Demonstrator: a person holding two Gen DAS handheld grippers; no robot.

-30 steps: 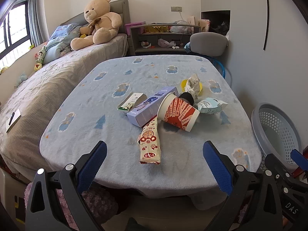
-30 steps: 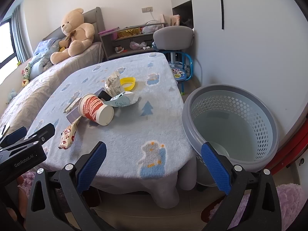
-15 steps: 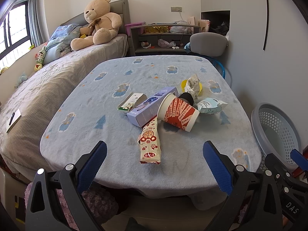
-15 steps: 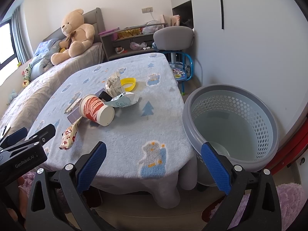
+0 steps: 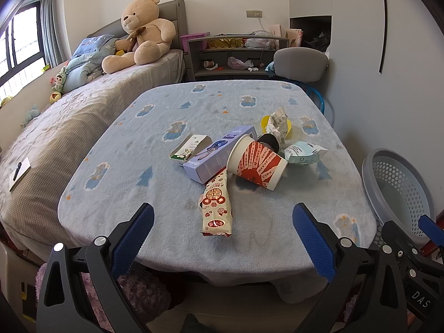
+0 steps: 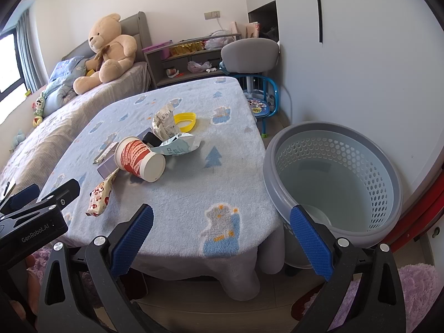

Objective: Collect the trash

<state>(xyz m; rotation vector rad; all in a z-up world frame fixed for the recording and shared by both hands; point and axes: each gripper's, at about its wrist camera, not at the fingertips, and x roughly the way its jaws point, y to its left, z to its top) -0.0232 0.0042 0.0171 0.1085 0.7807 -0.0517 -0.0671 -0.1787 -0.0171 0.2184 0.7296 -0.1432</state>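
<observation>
A pile of trash lies on the blue blanket-covered table (image 5: pixel 155 149): a red-and-white paper cup (image 5: pixel 256 163) on its side, a lilac box (image 5: pixel 219 152), a small green-white carton (image 5: pixel 188 148), a snack wrapper (image 5: pixel 216 208), a pale blue pouch (image 5: pixel 304 152), crumpled paper (image 5: pixel 277 123) and a yellow lid (image 6: pixel 185 120). The cup also shows in the right wrist view (image 6: pixel 140 158). A grey perforated basket (image 6: pixel 335 177) stands right of the table. My left gripper (image 5: pixel 222 236) is open and empty at the table's near edge. My right gripper (image 6: pixel 220 236) is open and empty, between table corner and basket.
A bed (image 5: pixel 55 127) with a teddy bear (image 5: pixel 141 33) lies left of the table. A grey shelf unit (image 5: pixel 236 55) and a grey-backed blue chair (image 6: pixel 249 55) stand behind it. A white wall runs along the right. Purple rug below.
</observation>
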